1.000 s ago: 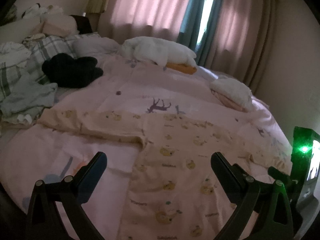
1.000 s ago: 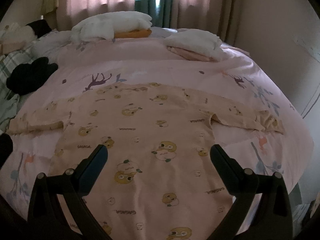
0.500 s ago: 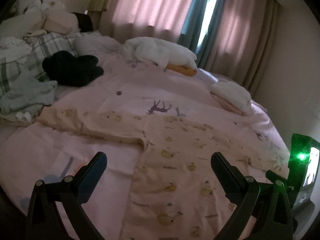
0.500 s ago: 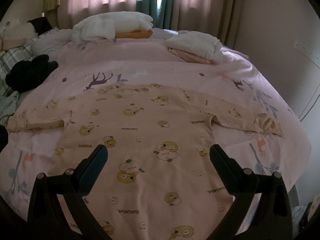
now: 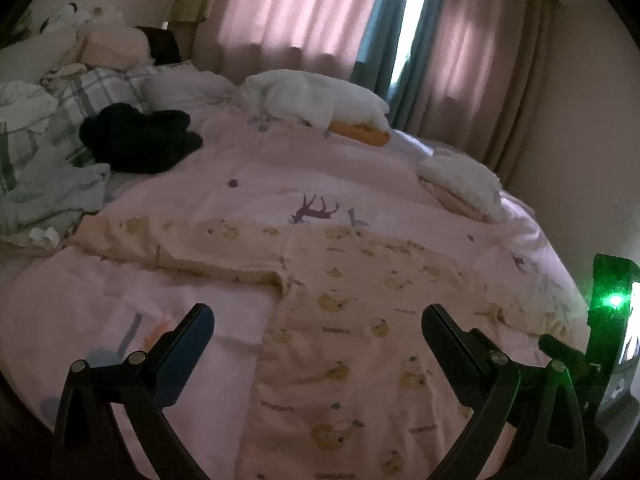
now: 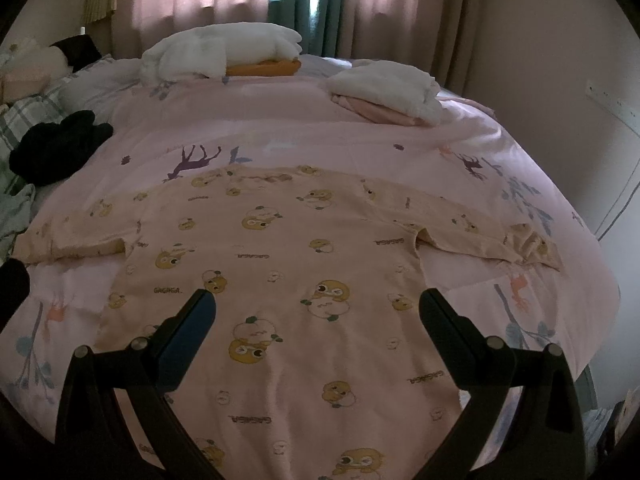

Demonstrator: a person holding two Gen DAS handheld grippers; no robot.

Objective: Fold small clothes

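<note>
A small cream long-sleeved shirt (image 6: 288, 264) with yellow duck prints lies flat on the pink bedspread (image 6: 280, 120), sleeves spread left and right, neck toward the far side. It also shows in the left wrist view (image 5: 360, 320). My left gripper (image 5: 318, 316) is open and empty, held above the shirt's left side near its lower edge. My right gripper (image 6: 318, 300) is open and empty, held above the shirt's lower middle. The right sleeve's cuff (image 6: 528, 244) is bunched up.
A folded white and pink stack (image 6: 388, 92) lies at the far right of the bed. A white and orange pile (image 6: 224, 54) lies at the far middle. A black garment (image 5: 136, 140) and loose checked and grey clothes (image 5: 52, 184) lie at the left. Curtains hang behind.
Both grippers have drawn back and risen slightly, so the shirt sits a little lower and farther in both views. Both stay open and empty. The shirt has not moved.
</note>
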